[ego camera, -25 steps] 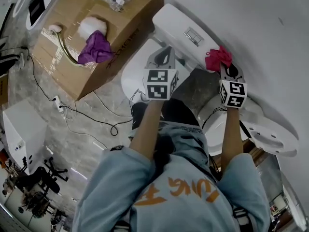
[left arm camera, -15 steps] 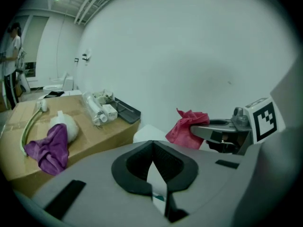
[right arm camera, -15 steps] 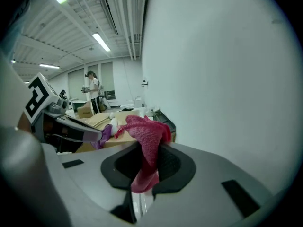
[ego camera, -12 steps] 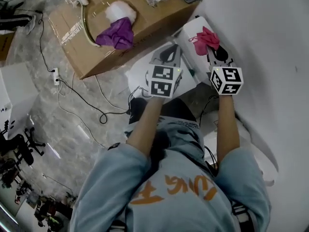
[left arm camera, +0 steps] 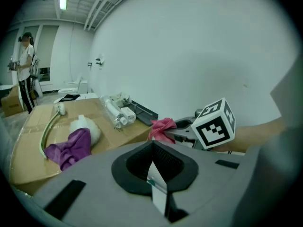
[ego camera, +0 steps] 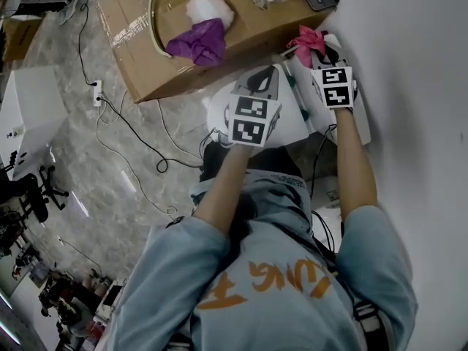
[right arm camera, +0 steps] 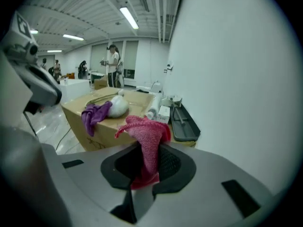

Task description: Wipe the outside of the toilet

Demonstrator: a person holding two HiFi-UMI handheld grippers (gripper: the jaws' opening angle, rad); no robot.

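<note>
1. The toilet (ego camera: 292,123) sits in the upper centre of the head view, hard against the white wall. Its tank top (ego camera: 362,126) lies under the person's right forearm.
2. The pink cloth (ego camera: 307,41) is pinched in the right gripper (ego camera: 316,51), whose jaws are clamped on a fold of it. It lies at the tank's far end, toward the top of the frame.
3. A second ago the cloth hung by the wall, to the right of the tank. Half a second ago it was over the tank top, and now it is at the far edge. I judge this to be a wiping stroke along the tank, with the bowl's outside still to do.
4. The left gripper (ego camera: 262,75) hovers over the seat with its jaws together, holding nothing from the scene.
5. Only the right gripper view shows the cloth bunched between the jaws.
6. The left gripper view looks sideways at the cloth (left arm camera: 162,128), above the cardboard box (left arm camera: 28,126).
7. Neither gripper view shows the toilet.
8. A purple cloth (ego camera: 197,42) lies on the box, unused.
</note>
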